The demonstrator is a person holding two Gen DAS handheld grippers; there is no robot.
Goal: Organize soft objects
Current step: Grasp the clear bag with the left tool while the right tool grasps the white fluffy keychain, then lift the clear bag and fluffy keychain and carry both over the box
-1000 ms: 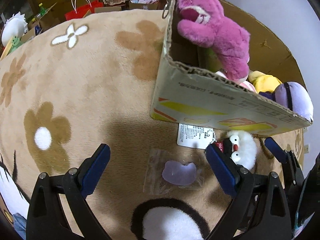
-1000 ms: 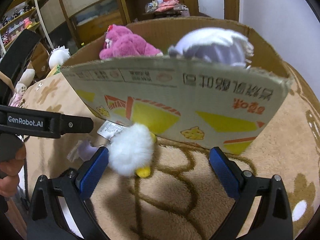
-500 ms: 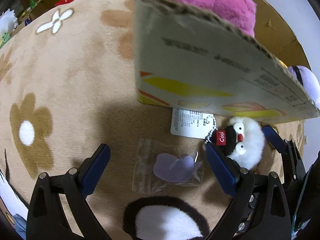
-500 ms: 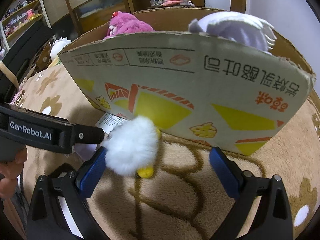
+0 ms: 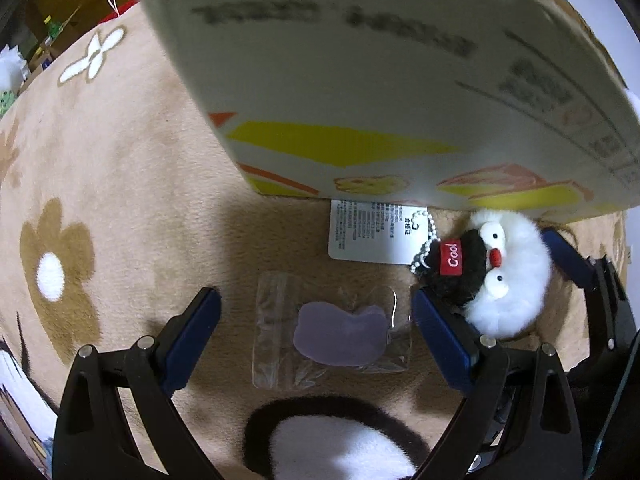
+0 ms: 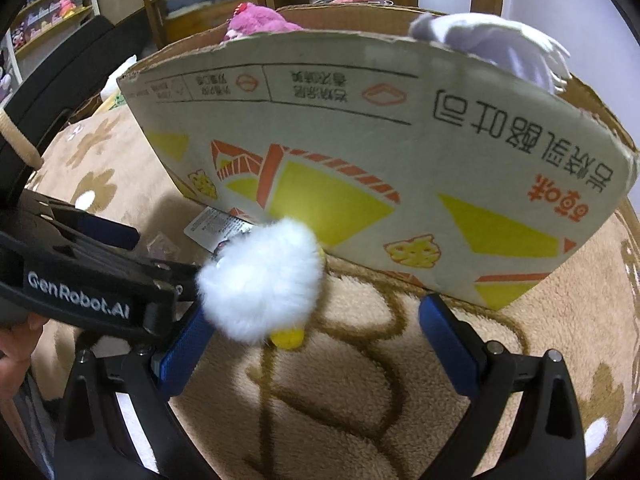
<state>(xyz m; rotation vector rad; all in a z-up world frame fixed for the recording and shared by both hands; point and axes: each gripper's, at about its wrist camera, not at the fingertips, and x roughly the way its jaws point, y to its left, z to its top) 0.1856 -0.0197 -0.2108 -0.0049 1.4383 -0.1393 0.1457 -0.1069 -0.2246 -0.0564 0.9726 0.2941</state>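
Observation:
A small white fluffy penguin toy [image 5: 508,276] with a black cap and a paper tag [image 5: 368,232] lies on the rug against the cardboard box [image 5: 360,80]. It also shows in the right wrist view [image 6: 260,284]. A purple soft piece in a clear bag [image 5: 340,332] lies between the fingers of my open left gripper [image 5: 316,332]. My right gripper [image 6: 312,336] is open, with the penguin at its left finger. The box [image 6: 360,140] holds a pink plush [image 6: 260,20] and a pale purple plush [image 6: 500,44].
A tan flower-pattern rug [image 5: 100,160] covers the surface. The left gripper's body [image 6: 80,280] lies close to the left of the right gripper. Shelves [image 6: 60,0] and clutter stand behind the box.
The left gripper has moved down and forward toward the bagged purple piece, so the box wall now fills its upper view. The right gripper has closed in on the white penguin.

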